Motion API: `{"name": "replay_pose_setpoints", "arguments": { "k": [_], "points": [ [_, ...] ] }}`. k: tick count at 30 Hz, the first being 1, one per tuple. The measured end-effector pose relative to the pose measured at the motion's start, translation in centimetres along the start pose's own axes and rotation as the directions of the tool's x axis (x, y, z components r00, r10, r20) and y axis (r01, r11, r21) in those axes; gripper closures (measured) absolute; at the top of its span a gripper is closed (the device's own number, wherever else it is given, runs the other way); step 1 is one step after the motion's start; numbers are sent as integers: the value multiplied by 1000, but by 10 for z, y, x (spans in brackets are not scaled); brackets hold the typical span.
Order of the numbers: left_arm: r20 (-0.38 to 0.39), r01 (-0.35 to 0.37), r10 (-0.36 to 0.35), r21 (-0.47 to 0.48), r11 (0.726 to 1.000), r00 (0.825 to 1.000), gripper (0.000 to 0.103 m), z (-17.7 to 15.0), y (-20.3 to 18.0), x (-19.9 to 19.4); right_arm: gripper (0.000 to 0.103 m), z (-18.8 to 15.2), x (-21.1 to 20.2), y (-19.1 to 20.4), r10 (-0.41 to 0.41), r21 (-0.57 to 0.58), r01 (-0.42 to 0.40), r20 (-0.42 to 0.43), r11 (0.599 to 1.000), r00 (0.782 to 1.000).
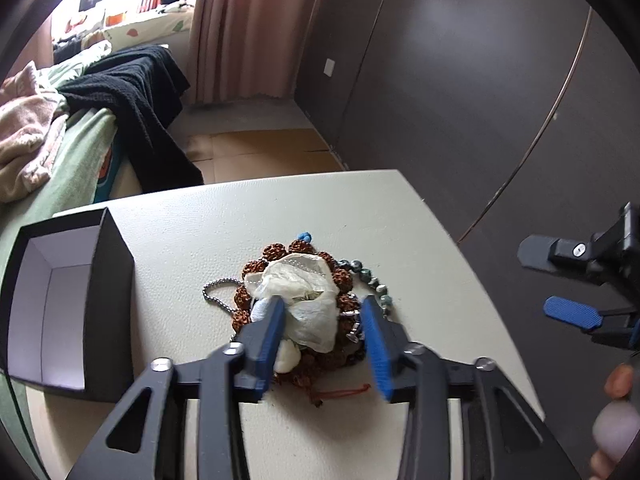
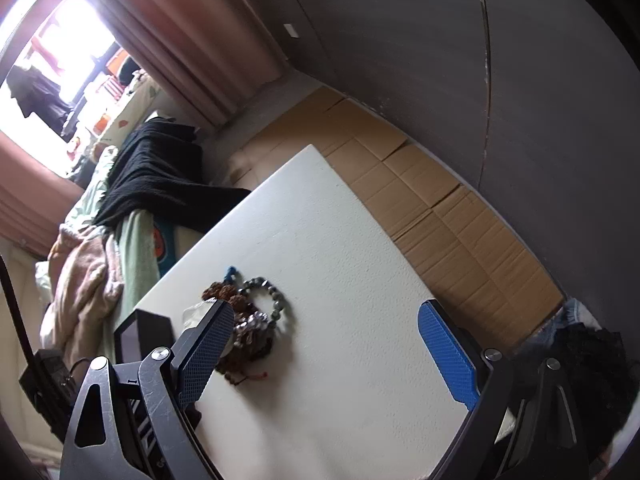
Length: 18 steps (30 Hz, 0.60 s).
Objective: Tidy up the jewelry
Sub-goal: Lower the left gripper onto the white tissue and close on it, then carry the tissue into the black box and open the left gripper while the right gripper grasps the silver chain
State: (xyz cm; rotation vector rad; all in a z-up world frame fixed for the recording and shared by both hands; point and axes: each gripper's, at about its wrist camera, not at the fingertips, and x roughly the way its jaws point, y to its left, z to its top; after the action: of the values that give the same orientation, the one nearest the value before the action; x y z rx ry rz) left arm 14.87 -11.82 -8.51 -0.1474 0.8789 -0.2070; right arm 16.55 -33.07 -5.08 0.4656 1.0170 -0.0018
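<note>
Bedroom: white desk (image 1: 312, 200) against a dark wall, bed (image 1: 60, 152) with a black blanket (image 1: 136, 92) at upper left of the left view, pink curtain (image 1: 244, 28) behind, cardboard (image 2: 440, 208) on the floor beyond the desk.

Jewelry pile (image 1: 304, 304) sits at frame centre of the left view, on the desk. It holds a brown seed-bead strand (image 1: 280, 252), a crumpled clear bag (image 1: 304, 288) on top, a grey-green bead bracelet (image 1: 372, 280) at its right edge, a ball chain (image 1: 220, 292) at its left edge, and a red cord (image 1: 344, 392) at the lower edge.

Left gripper (image 1: 324, 308): jaws parted, straddling the pile. The left blue pad touches the bag; the right pad is just beside the bracelet. Nothing clamped.

Black box (image 1: 68, 304), open, white inside, stands at left of the pile, near but apart.

Right gripper (image 2: 328, 316): jaws wide apart, over the bare desk, pile (image 2: 244, 320) beside its left finger. It appears at the right edge of the left view (image 1: 560, 276).
</note>
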Motion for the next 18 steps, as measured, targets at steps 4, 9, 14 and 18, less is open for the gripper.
{"name": "replay_pose_setpoints", "arguments": {
  "k": [4,9,14,18],
  "points": [
    [12,-19,19,18,1000,1000,101,-1,6,1,8,5,7,0,22,29,-21,-26,999,999],
    [75,18,-16,-18,1000,997,103,7,19,-17,8,1,15,4,64,44,-62,-56,997,996],
    [116,48,-41,-54,997,992,103,11,30,-37,9,-6,20,11,108,50,-104,-73,993,991],
    [149,81,-69,-77,994,986,103,14,36,-53,28,-12,28,17,122,58,-117,-97,991,988]
  ]
}}
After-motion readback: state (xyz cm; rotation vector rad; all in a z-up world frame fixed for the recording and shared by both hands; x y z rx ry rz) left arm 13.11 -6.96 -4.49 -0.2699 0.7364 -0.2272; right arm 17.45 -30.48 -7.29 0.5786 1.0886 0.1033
